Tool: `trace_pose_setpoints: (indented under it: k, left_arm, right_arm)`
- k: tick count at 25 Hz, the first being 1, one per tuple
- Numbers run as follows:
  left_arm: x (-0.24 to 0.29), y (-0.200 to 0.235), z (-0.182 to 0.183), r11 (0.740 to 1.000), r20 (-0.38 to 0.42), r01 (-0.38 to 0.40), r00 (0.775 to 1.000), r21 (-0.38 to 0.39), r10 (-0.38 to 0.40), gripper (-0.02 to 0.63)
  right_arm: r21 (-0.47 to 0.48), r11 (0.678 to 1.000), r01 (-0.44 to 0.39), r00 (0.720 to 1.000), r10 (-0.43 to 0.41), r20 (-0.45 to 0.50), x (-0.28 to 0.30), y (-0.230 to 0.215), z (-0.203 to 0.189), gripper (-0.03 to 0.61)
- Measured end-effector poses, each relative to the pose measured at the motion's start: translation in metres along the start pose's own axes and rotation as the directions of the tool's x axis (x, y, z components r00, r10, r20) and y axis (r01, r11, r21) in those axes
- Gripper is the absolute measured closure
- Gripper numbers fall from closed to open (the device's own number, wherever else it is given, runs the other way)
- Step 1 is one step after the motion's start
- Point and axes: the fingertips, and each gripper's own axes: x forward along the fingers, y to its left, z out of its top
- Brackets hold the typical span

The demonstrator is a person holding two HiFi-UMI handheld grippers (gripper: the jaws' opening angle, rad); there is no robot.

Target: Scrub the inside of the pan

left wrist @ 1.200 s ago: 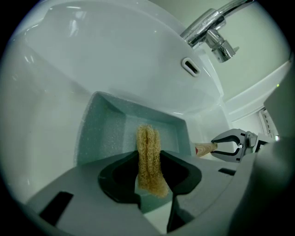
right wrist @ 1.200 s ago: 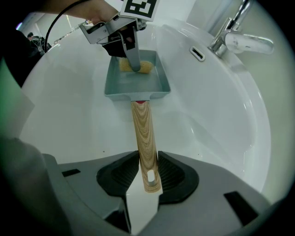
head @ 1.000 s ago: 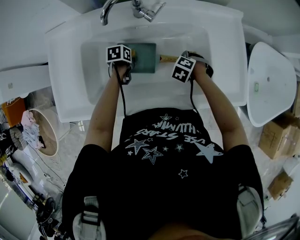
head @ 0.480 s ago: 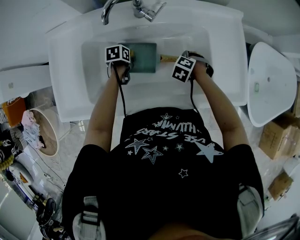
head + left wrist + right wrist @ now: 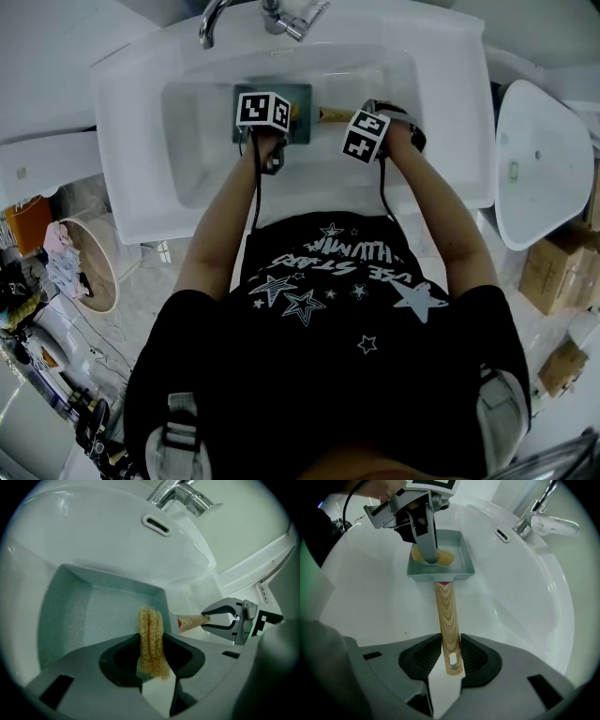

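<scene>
Scrubbing step: your right tool clamps the wooden handle, steadying the pan in the sink, while your left tool pinches the scrubber inside it; next, sweep firmly across floor and corners.

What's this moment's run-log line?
left gripper: shut on scrubber, inside pan | right gripper: shut on pan handle | pan: in sink

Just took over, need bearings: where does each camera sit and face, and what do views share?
Head view: on the head, steeply down into the sink; torso, forearms, left gripper, right gripper.
Left gripper view: along its jaws, shut on the scrubber, into the pan.
Right gripper view: along its jaws, shut on the handle, toward the pan.
Shared: pan and faucet in both gripper views.
</scene>
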Motion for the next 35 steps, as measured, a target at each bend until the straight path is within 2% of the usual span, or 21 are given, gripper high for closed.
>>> trace_pose_setpoints:
  k: [5,10,18,35]
  left_arm:
    - [0.015,-0.008,-0.007,1.0,-0.032,0.012,0.999,0.01,-0.012,0.479]
    - [0.021,-0.013,-0.008,0.998,-0.053,-0.012,0.999,0.061,0.015,0.479]
    - [0.021,-0.012,-0.01,0.997,-0.073,-0.019,0.997,0.079,0.025,0.479]
    - [-0.016,0.05,-0.007,0.992,-0.021,-0.125,0.992,-0.019,0.124,0.479]
  right_arm:
    - [-0.001,1.0,-0.004,1.0,0.004,0.002,0.001,0.0,0.002,0.457]
    - [-0.006,1.0,-0.004,1.0,0.004,-0.006,0.002,-0.002,0.001,0.457]
    - [-0.002,1.0,-0.003,1.0,0.003,-0.002,0.001,-0.002,0.0,0.456]
    - [-0.005,1.0,0.001,1.0,-0.001,-0.012,0.002,-0.002,-0.001,0.457]
